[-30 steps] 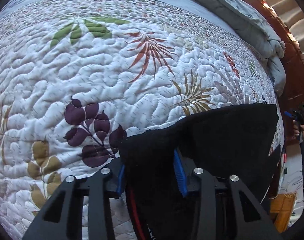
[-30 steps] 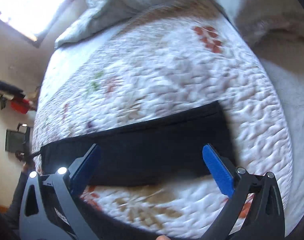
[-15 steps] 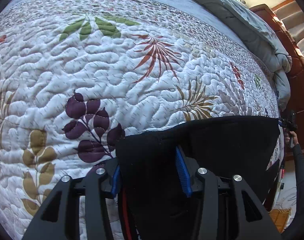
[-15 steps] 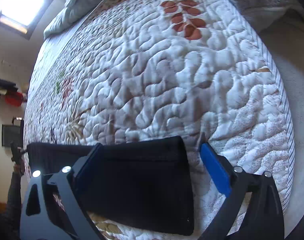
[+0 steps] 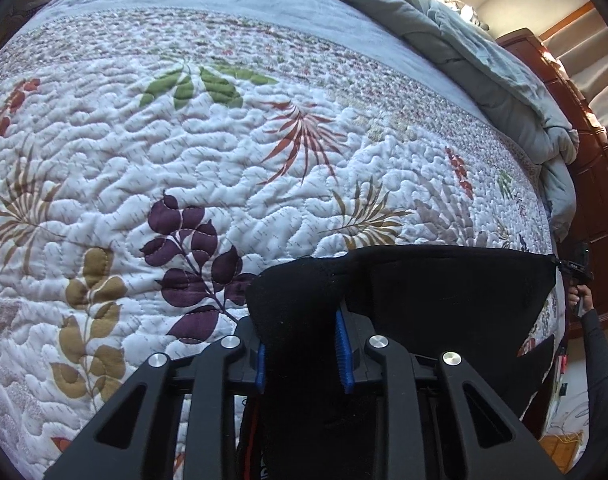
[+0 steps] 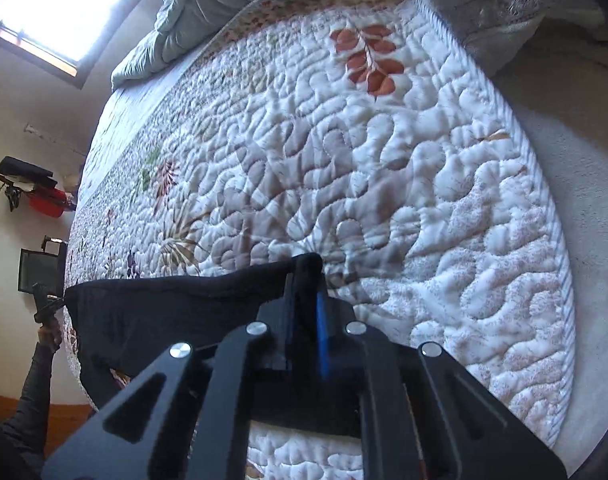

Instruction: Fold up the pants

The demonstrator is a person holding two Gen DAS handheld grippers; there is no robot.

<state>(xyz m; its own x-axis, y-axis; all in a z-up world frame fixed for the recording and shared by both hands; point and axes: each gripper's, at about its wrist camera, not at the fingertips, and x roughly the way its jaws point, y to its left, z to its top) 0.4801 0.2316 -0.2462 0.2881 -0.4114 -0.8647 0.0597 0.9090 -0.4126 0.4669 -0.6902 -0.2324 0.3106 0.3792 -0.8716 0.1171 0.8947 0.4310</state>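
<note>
Black pants [image 5: 443,292] lie stretched along the near edge of a white quilted bedspread [image 5: 224,152]. My left gripper [image 5: 298,320] has a bunched end of the pants between its blue pads, and its jaws are closing on the cloth. In the right wrist view the pants [image 6: 176,312] run off to the left. My right gripper [image 6: 305,282] is closing its jaws on the other end's corner, with the cloth pinched between the nearly touching pads. Each view shows the other gripper small at the pants' far end, the right gripper [image 5: 579,270] and the left gripper [image 6: 44,304], each in a hand.
A rumpled grey duvet [image 5: 483,60] is piled at the head of the bed. A brown wooden dresser [image 5: 587,148] stands beyond the bed. The bedspread [image 6: 383,160] ends at a rounded edge on the right, with pale floor [image 6: 583,240] past it. A bright window [image 6: 56,4] is at top left.
My right gripper came down over the pants' corner and went from wide open to pinched on it. My left jaws narrowed on the bunched cloth and lifted it slightly.
</note>
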